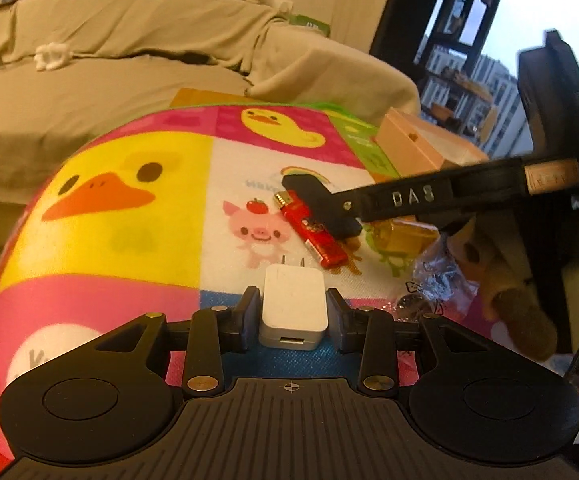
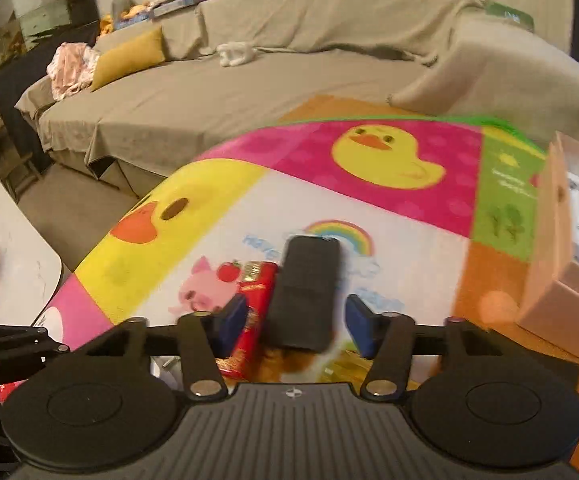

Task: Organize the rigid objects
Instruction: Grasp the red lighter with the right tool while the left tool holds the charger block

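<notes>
The white charger (image 1: pixel 292 307) sits nearest the left wrist camera, clamped between the 2 fingers of the left gripper (image 1: pixel 293 312), its 2 prongs pointing away over the cartoon play mat (image 1: pixel 101 216). Just beyond the prongs the red lighter (image 1: pixel 312 234) lies flat on the mat beside the pink pig print. The right gripper (image 2: pixel 295 322) reaches in from the right side; its jaws stand apart on either side of a black rectangular device (image 2: pixel 305 296), with a gap at each pad, and that view is blurred. The black device overlaps the lighter's edge. A pink cardboard box (image 1: pixel 421 144) stands at the mat's right side, crumpled clear plastic (image 1: pixel 441 276) nearer. A beige-covered sofa (image 2: pixel 217 92) runs behind the mat.
</notes>
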Demonstrator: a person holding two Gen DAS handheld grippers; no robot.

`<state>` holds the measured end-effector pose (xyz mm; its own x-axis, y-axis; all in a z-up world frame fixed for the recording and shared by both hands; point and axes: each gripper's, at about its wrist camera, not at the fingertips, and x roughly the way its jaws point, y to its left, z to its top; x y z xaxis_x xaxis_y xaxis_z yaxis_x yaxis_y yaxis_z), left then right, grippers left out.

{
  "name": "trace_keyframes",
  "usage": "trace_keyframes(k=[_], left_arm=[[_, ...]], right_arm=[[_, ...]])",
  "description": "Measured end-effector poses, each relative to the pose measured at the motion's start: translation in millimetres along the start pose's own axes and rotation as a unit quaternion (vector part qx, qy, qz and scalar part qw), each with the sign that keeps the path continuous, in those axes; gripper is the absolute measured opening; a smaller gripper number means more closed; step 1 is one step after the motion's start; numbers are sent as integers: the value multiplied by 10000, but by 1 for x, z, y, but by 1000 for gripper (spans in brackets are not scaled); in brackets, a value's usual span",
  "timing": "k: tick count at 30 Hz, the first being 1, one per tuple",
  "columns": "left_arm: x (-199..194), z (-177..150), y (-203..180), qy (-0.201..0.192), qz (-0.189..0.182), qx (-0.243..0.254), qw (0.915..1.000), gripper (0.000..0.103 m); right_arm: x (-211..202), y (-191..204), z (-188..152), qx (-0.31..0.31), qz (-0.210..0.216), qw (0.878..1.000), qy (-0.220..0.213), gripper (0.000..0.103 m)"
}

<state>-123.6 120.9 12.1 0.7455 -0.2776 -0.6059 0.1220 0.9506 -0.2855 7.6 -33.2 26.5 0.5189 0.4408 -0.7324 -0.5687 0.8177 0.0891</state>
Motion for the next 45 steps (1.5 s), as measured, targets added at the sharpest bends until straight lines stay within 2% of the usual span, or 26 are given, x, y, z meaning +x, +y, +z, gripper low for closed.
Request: trace_keyframes(k=[4, 7, 12, 16, 18, 22, 26, 27, 28, 30, 31, 32, 34, 36, 40, 43, 45], left_arm=[[-2, -2, 1, -84, -11, -117, 9999, 40], [-1, -3, -2, -118, 77, -148, 9998, 41], [-2, -6, -5, -178, 123, -39, 9998, 41], [-3, -9, -6, -216, 103, 10, 9997, 41], [-3, -10, -9, -213, 148, 61, 9996, 41], [-3, -10, -16, -175, 256, 227, 9993, 41], [-1, -10, -15, -204, 268, 208, 9992, 41], [-1, -10, -14, -213, 256, 179, 9993, 41], [-1, -10, -14, -221, 247, 152, 9993, 41], [0, -10, -14, -228, 259, 149, 9993, 41], [0, -11, -15, -226, 274, 179, 9992, 41], [0, -11, -16, -221, 291, 230, 9991, 41], [-1, -12, -18, -214, 314, 305, 9988, 41], [0, -12, -19, -210, 326, 346, 9987, 41], [0, -13, -21, -236, 372, 397, 9982, 40], [0, -15, -24, -269, 429, 473, 9976, 40], [0, -16, -25, -281, 452, 504, 9973, 40]], right_arm=[[-4, 19, -8, -384, 285, 9988, -48, 33], [2, 25, -6, -399, 340, 9986, 78, 32], [16, 38, 2, -654, 40, 9978, 112, 31], [5, 49, -15, -1160, 170, 9927, 299, 27], [-4, 47, -26, -1273, 152, 9914, 259, 27], [-19, 32, -35, -1291, -84, 9912, 279, 27], [-28, 21, -45, -1747, -827, 9811, 115, 26], [-30, 16, -46, -1725, -949, 9804, 82, 27], [-31, 11, -46, -1598, -891, 9831, 74, 27], [-34, -2, -42, -1050, -442, 9933, 170, 31], [-33, -7, -39, -759, -265, 9965, 243, 41], [-32, -11, -37, -412, -120, 9986, 296, 58], [-26, -15, -35, 228, 13, 9992, 331, 71], [-21, -13, -34, 518, -54, 9984, 222, 75], [-4, 6, -25, 512, -279, 9980, 259, 89], [7, 23, -21, 231, -595, 9975, 320, 90], [9, 29, -21, 97, -723, 9970, 258, 84]])
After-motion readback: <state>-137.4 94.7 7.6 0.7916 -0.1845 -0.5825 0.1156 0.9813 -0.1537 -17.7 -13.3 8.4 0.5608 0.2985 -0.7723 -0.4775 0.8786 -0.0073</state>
